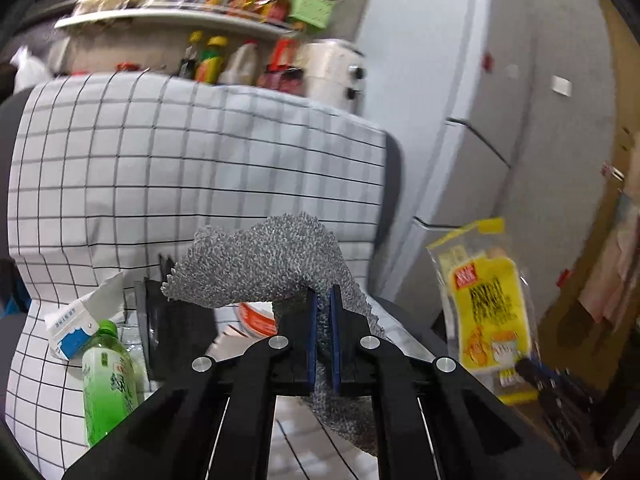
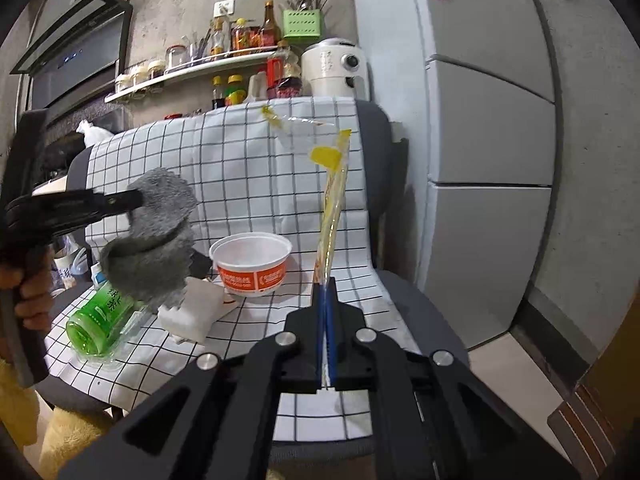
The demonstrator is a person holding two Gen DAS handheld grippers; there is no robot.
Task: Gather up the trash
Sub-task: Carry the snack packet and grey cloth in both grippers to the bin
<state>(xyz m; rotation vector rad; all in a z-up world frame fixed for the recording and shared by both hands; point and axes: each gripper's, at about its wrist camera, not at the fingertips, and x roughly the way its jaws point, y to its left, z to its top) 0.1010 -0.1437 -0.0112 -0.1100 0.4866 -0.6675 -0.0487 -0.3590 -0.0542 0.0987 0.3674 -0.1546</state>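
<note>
**Both grippers loaded above the chair**

At the left edge of the seat lies a green bottle point(image 2: 102, 320), smooth clear plastic, on its side, its base overhanging the checked cloth point(image 2: 248, 168) toward the chair's front-left corner. A white-and-blue carton point(image 1: 76, 330) sits just behind it. The left gripper point(image 1: 324, 320) is clamped on a grey rag point(image 1: 272, 264), nubby and soft with a pinked edge, which droops in folds above the bottle and a crumpled white paper point(image 2: 192, 312). Right of these stands a round white cup point(image 2: 252, 262) with an orange band, open mouth up, on the cloth near the seat's middle. Bare cloth runs from the cup to the seat's right edge.

The right gripper point(image 2: 325, 308) is pinched shut on a yellow wrapper point(image 2: 334, 200), thin glossy film, held upright and seen edge-on above the seat's right half; from the left wrist it shows flat point(image 1: 486, 304), off the chair's right side. Further right stands a smooth grey fridge point(image 2: 488, 120), with open floor between it and the chair.
</note>
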